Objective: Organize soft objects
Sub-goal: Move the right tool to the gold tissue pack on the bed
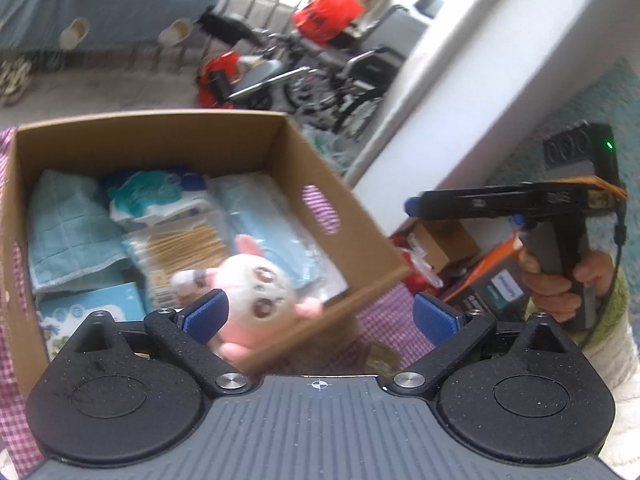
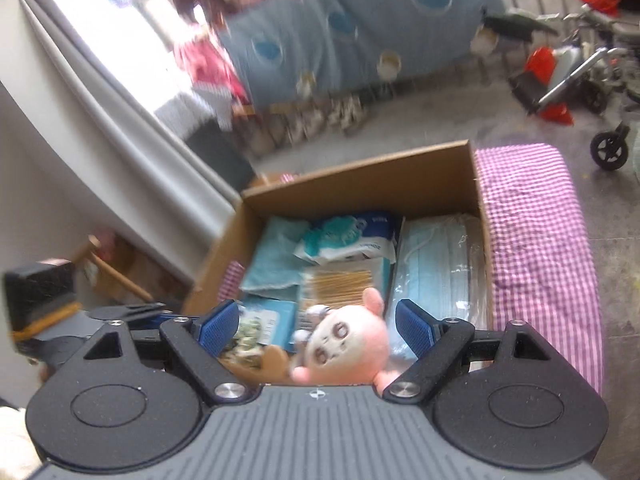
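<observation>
Blue pads of my left tool (image 1: pixel 320 314) stood wide apart, clamped on nothing, with the near corner of the cardboard box (image 1: pixel 152 128) showing between them. My right tool (image 2: pixel 316 326) was spread too, the pink plush toy (image 2: pixel 344 344) seen between its pads but touched by neither. That toy lay just inside the box's near wall, on top of the cotton swabs (image 2: pixel 340 280) and beside the pack of face masks (image 2: pixel 436 256), its arm seeming to hang over the rim. I judged this the weak spot: perched so close to the edge, it could tip out onto the checked cloth (image 2: pixel 532 232) if either tool brushed the wall. Both views were blurred, so I could not tell how firmly it sat. The folded blue towel (image 1: pixel 68 224) and tissue pack (image 1: pixel 156 196) lay deeper in the box, well away from that risk.
</observation>
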The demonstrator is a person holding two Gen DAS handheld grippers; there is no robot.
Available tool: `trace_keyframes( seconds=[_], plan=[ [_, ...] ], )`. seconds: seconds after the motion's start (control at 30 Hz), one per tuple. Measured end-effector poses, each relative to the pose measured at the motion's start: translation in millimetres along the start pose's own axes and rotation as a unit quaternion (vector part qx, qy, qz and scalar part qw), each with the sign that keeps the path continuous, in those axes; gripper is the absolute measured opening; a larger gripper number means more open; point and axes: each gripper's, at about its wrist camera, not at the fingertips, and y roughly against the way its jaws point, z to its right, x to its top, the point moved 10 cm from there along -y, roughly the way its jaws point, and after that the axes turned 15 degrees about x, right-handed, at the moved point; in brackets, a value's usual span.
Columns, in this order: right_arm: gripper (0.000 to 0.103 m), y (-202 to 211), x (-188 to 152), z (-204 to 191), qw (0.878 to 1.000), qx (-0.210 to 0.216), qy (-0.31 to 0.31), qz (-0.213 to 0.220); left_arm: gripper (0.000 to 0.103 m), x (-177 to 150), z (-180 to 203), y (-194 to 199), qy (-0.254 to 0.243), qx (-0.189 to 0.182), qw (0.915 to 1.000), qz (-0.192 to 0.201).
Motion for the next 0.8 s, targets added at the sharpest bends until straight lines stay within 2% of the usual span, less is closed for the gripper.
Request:
trace_keyframes(
  seconds=[0.13, 0.3, 0.37, 0.5, 0.6, 0.8],
  plan=[
    [0.09, 44, -36, -8, 0.998, 0.007, -0.024, 0.059, 0.1, -13, 27, 11, -0.033, -0.02, 0.9991, 0.019],
    [0.09, 66, -93, 15, 0.991, -0.007, -0.087, 0.098, 0.1, -42, 67, 10, -0.099, -0.037, 0.9942, 0.022],
    [0.09, 68, -117, 30, 0.987, -0.018, -0.118, 0.11, 0.1, -57, 81, 2, -0.12, -0.042, 0.9918, 0.014],
    [0.09, 70, -157, 64, 0.974, -0.044, -0.181, 0.129, 0.1, -90, 106, -27, -0.158, -0.053, 0.9855, -0.028],
    [0.089, 72, -179, 88, 0.965, -0.059, -0.217, 0.137, 0.099, -108, 120, -48, -0.195, -0.038, 0.9792, -0.04],
    [0.086, 66, -200, 114, 0.955, -0.07, -0.255, 0.133, 0.096, -124, 132, -87, -0.246, 0.002, 0.9683, -0.04]
  ],
)
